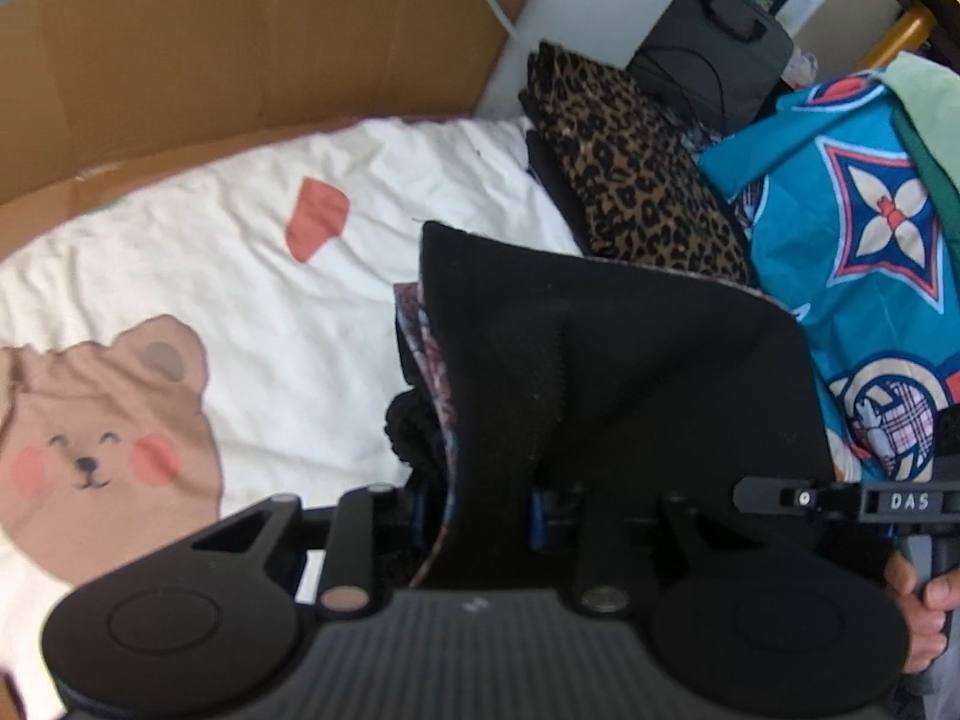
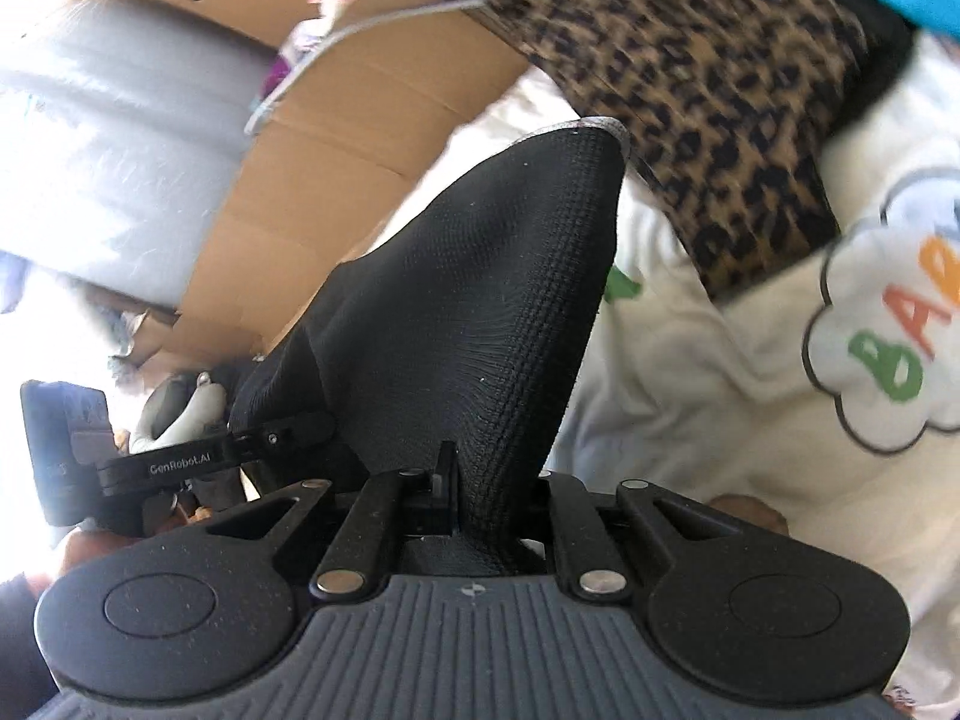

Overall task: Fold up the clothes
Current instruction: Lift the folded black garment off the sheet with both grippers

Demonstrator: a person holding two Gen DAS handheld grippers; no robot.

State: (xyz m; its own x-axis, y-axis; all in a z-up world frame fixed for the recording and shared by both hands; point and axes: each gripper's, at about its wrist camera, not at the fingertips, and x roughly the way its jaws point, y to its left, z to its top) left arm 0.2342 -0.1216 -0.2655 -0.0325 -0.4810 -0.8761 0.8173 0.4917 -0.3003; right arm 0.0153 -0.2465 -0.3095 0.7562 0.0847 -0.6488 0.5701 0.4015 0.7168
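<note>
Where black garment (image 1: pixel 612 372) drapes, both claws vanish.

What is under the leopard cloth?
The leopard cloth lies on dark folded clothes, stacked on the white bear sheet. Anything deeper in the stack is covered.

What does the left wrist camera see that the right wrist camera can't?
Only the left wrist view shows the bear picture on the white bedsheet, the blue patterned cloth and the dark bag.

Only the right wrist view shows the cloud print with colourful letters and the grey plastic wrap.

Both show the black garment pinched in the tongs of each gripper, the folded leopard-print cloth and the cardboard behind the bed.
</note>
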